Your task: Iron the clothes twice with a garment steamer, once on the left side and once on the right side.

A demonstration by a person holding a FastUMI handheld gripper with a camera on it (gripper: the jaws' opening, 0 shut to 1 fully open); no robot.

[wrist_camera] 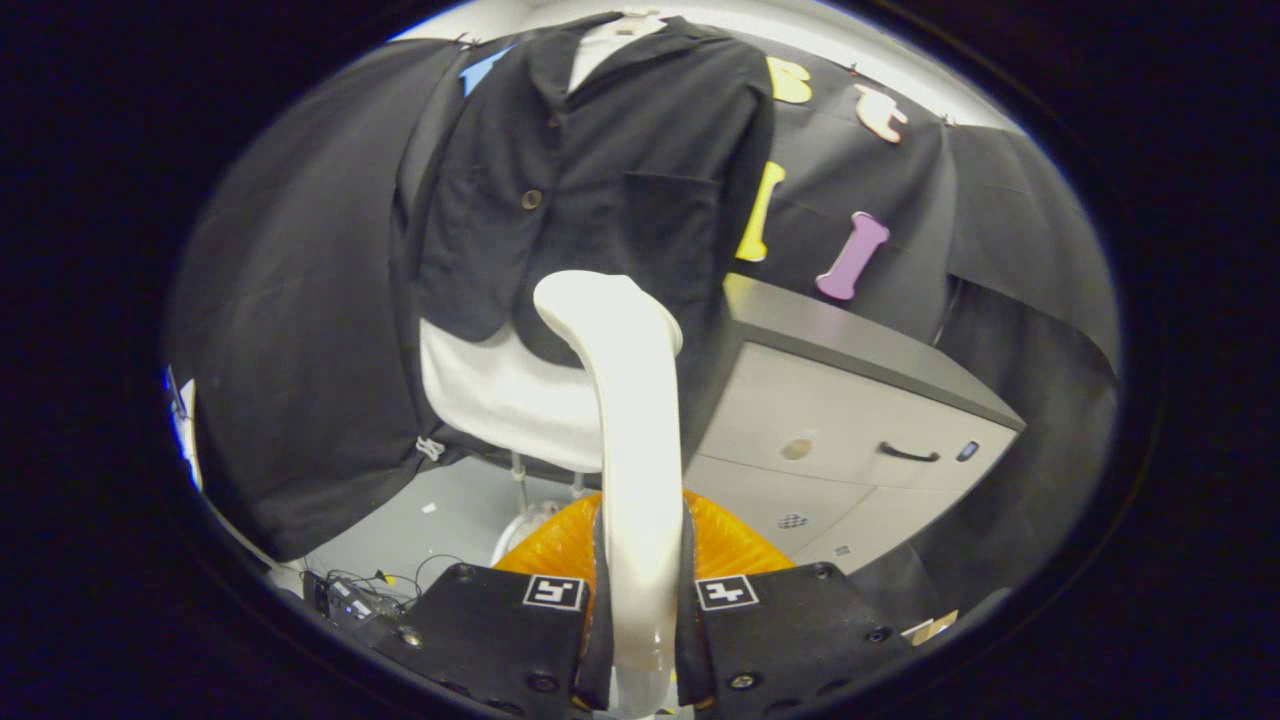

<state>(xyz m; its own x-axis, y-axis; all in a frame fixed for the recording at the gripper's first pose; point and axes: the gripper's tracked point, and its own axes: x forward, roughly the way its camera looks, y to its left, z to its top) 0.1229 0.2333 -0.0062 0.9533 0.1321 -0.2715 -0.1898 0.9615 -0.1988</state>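
Garment steamer [625,400] – handle clamped between both fingers of gripper [640,640]; head just before dark jacket [590,170] hem – advise slow, flat, even strokes

One jacket [600,170], one garment steamer [625,400], one cabinet [850,400] with one drawer handle [908,454].

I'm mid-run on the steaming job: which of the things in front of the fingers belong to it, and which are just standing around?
For the job:
- garment steamer, clamped between the fingers
- dark jacket hanging beyond the steamer head

Just standing by:
- cabinet beside the jacket
- cables on the floor
- orange thing behind the fingers
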